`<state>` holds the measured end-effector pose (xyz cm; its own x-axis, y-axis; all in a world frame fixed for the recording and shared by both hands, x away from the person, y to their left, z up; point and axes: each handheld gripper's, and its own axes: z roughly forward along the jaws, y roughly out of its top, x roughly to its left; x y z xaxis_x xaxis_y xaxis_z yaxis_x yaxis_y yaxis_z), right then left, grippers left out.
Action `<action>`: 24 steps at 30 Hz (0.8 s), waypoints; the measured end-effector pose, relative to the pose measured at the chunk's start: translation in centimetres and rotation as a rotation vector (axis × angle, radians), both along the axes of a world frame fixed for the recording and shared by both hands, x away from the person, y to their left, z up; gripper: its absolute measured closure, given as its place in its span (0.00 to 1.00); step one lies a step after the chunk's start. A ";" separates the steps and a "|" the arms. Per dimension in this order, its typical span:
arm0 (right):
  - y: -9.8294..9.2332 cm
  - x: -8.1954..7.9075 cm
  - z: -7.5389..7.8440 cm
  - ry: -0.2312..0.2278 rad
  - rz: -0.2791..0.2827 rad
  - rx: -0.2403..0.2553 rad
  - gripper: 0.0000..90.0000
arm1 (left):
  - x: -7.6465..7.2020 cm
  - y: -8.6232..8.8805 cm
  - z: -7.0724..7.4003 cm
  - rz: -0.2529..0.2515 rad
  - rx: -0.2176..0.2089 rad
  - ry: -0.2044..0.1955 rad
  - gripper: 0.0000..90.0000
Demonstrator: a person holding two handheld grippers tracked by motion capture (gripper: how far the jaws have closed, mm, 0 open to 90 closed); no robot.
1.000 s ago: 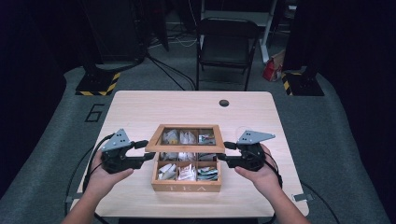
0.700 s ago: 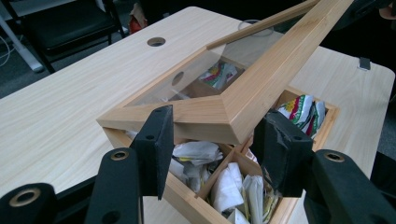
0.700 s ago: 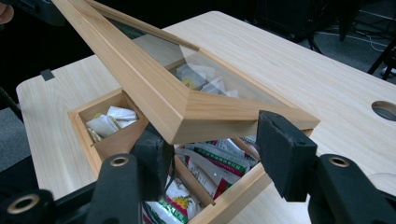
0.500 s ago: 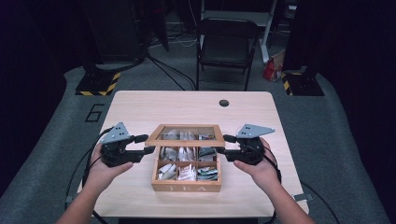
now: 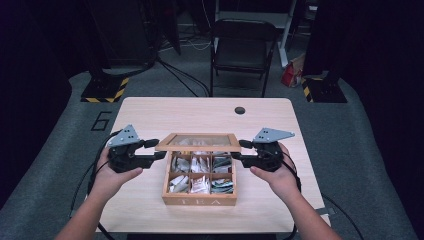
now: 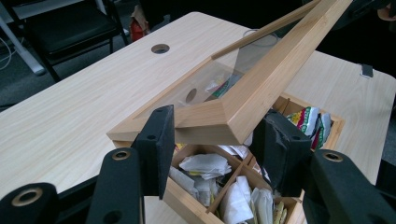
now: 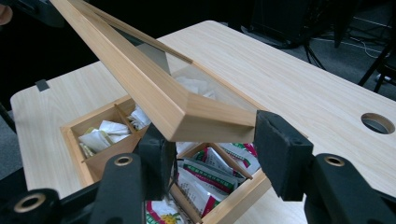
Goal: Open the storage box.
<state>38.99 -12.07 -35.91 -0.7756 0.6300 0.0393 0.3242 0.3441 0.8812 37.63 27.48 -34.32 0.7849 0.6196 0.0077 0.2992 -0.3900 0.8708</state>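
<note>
The glass-paned lid of the wooden tea box now stands tilted up on its rear hinge, higher than a second ago, so the opening looks well under way. The left gripper and right gripper each clamp a front corner (left jaws edging slightly tighter). The sachets lie more exposed on the table.
</note>
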 end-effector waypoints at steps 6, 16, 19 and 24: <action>0.2 0.7 -0.2 0.003 -0.017 -0.010 0.53 | 0.5 0.1 0.3 0.003 -0.014 0.002 0.55; 0.2 1.7 -0.1 0.000 -0.025 -0.015 0.58 | 1.0 0.1 0.9 0.007 -0.015 0.001 0.55; 0.2 2.0 -0.1 -0.006 -0.024 -0.017 0.59 | 1.2 0.0 1.0 0.011 -0.025 0.002 0.55; 0.0 2.5 0.0 -0.006 -0.029 -0.007 0.63 | 1.6 0.0 1.3 0.013 -0.024 -0.001 0.55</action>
<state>41.45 -12.02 -35.94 -0.7571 0.6526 0.0302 0.3288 0.3407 0.8808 39.20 27.51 -33.04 0.7765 0.6301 -0.0070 0.3037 -0.3646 0.8803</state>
